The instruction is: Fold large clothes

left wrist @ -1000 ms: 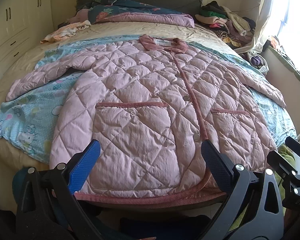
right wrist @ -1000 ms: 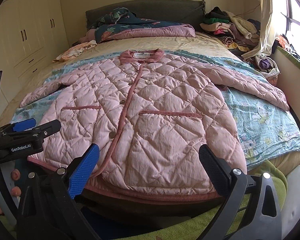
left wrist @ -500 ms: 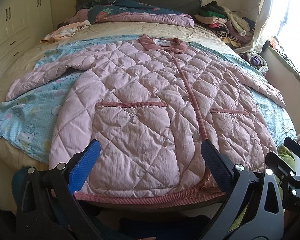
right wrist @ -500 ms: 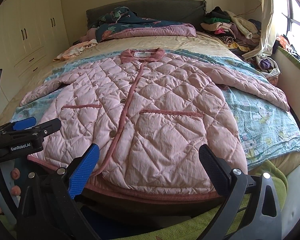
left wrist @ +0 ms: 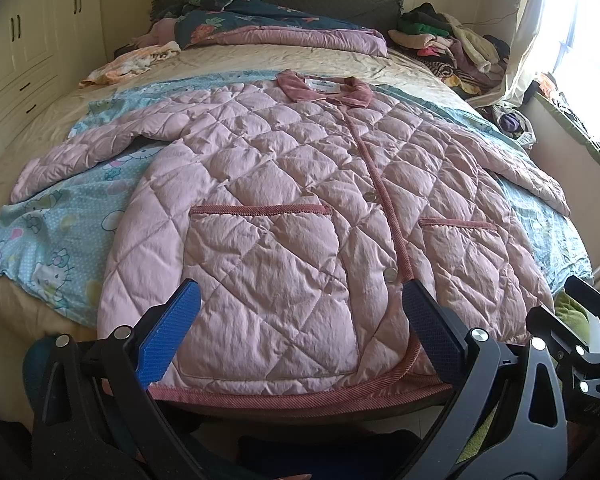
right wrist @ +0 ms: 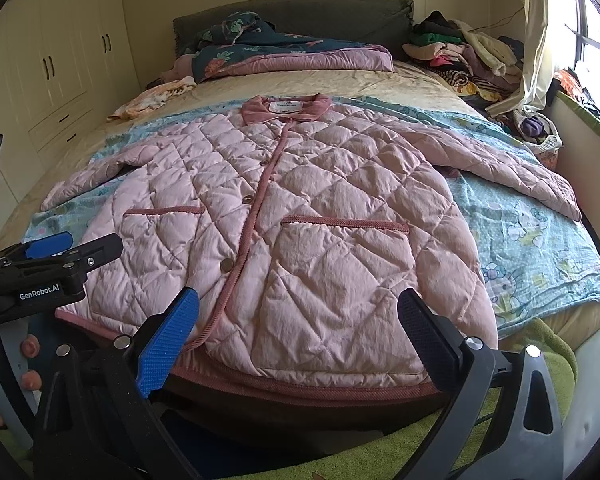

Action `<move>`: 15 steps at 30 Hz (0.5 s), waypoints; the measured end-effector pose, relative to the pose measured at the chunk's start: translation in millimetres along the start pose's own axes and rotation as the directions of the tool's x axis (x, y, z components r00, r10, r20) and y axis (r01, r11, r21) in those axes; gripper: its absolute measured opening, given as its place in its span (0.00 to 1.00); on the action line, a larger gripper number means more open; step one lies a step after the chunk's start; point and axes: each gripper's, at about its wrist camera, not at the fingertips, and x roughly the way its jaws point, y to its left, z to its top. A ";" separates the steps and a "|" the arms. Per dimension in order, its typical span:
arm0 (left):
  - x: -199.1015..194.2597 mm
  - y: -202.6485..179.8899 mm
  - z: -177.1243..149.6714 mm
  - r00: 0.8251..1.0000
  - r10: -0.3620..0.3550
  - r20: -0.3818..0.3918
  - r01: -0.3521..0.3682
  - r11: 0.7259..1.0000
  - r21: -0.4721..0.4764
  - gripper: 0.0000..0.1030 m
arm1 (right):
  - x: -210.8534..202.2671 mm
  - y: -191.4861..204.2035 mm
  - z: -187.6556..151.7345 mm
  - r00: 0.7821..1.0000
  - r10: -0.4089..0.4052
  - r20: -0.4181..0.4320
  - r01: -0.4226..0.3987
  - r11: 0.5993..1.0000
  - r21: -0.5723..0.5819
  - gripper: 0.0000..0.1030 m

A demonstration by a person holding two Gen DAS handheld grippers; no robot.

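— At the foot of the bed (left wrist: 40,128), what do you have in front of you?

— I have the pink quilted jacket (left wrist: 300,200) spread flat, front up and buttoned, collar toward the headboard, hem at the near edge. Both sleeves lie out to the sides over a blue cartoon-print sheet (left wrist: 60,232).

— And your grippers?

— My left gripper (left wrist: 300,340) hangs just short of the hem with its jaws wide apart, holding nothing. My right gripper (right wrist: 296,336) does the same beside it, spread wide and empty, over the other half of the hem.

— So which step is this?

— I judge it the very start: the jacket is laid out and no fold is made yet.

— What does the next move call for?

— Probably a sleeve first. I would reach out to a cuff, pinch through the thick padding with a firm bite, and carry it across the chest. The quilting looks bulky and springy, so I expect folds to want pressing down.
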 end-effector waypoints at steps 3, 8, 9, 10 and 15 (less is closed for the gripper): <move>-0.4 -0.1 -0.2 1.000 0.002 0.001 -0.002 1.000 0.002 0.92 | -0.4 0.2 0.2 1.000 0.000 0.001 0.000 1.000 0.002 0.96; 0.0 1.5 -0.4 1.000 0.000 -0.001 0.000 1.000 0.001 0.92 | 0.0 -0.3 0.6 1.000 0.004 -0.003 -0.004 1.000 0.005 0.96; 0.0 0.1 -0.1 1.000 -0.002 -0.002 0.002 1.000 0.001 0.92 | 0.4 -0.5 0.5 1.000 0.005 -0.003 -0.005 1.000 0.006 0.96; 0.5 -1.3 0.1 1.000 -0.001 -0.003 0.002 1.000 0.003 0.92 | 0.7 -0.4 0.5 1.000 0.003 -0.002 -0.003 1.000 0.003 0.96; 5.8 -6.3 1.4 1.000 -0.005 -0.010 0.005 1.000 0.007 0.92 | 2.7 -1.7 1.5 1.000 0.015 -0.004 -0.015 1.000 0.009 0.96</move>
